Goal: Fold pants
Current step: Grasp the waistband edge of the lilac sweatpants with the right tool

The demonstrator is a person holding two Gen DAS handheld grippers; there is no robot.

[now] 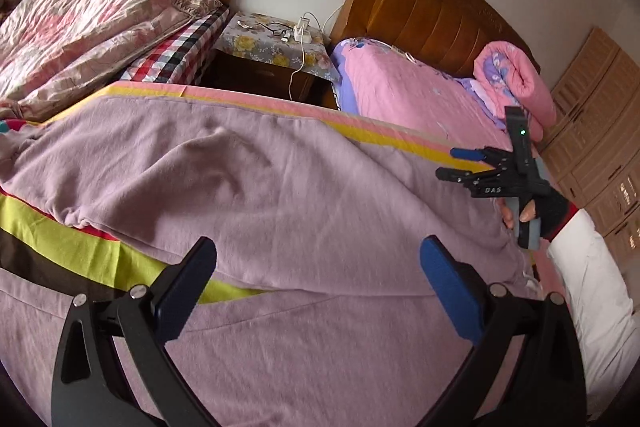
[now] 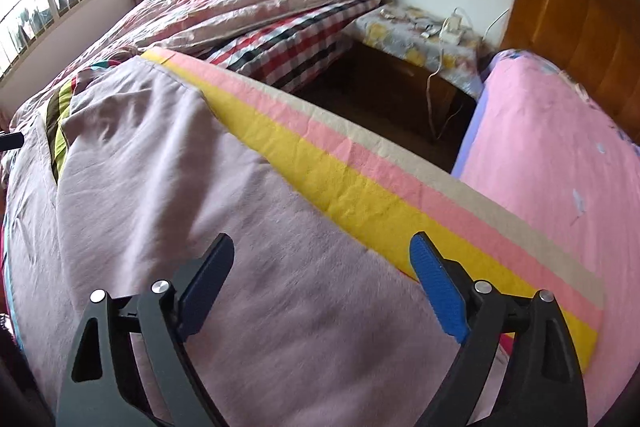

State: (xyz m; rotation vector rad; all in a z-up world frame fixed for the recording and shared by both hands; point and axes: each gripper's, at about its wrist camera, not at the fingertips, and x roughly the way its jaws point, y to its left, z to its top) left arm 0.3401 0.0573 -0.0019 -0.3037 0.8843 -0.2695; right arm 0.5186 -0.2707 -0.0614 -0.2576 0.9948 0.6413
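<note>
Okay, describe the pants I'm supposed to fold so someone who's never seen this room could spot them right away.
Start at the striped sheet with yellow, pink and beige bands, spread in the foreground in front of the two wooden headboards. The pants are the large mauve garment lying flat across it. They are plain, unlike the floral quilt and the bright pink bed behind.

Mauve pants [image 1: 260,187] spread across the striped bed sheet [image 1: 60,239]; left hand-held gripper [image 1: 316,255] gapes at bottom, right hand-held gripper [image 1: 456,163] open at right edge.
</note>
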